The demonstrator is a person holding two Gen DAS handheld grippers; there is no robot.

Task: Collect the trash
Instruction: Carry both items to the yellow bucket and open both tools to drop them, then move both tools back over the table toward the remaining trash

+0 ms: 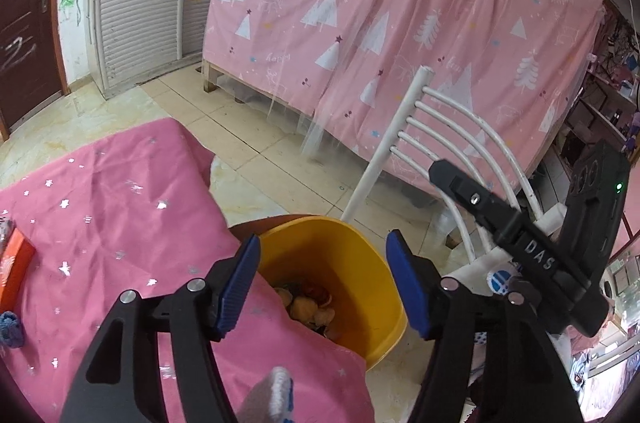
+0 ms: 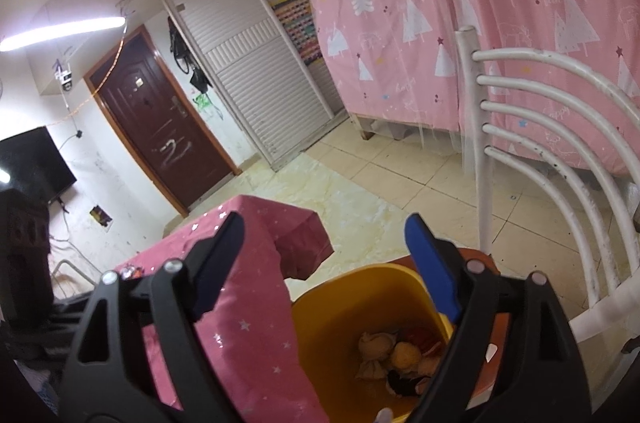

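A yellow bin [image 1: 360, 275] stands on the floor beside the table, its near side tucked under the hanging pink cloth. Crumpled tan and orange trash [image 1: 314, 307] lies at its bottom, and it shows again in the right wrist view as trash [image 2: 384, 351] inside the bin [image 2: 332, 319]. My left gripper [image 1: 323, 243] hangs open over the bin's mouth with nothing between its blue pads. My right gripper [image 2: 325, 223] is open too, above the same bin and empty. Its black housing [image 1: 580, 243] shows at the right of the left wrist view.
A table under a pink star-print cloth [image 1: 120, 203] lies left of the bin, with an orange box [image 1: 16, 263] and a blue knitted item [image 1: 10, 327] at its left edge. A white barred chair [image 2: 540, 143] stands close on the right. Behind is a pink-curtained bed [image 1: 400, 23].
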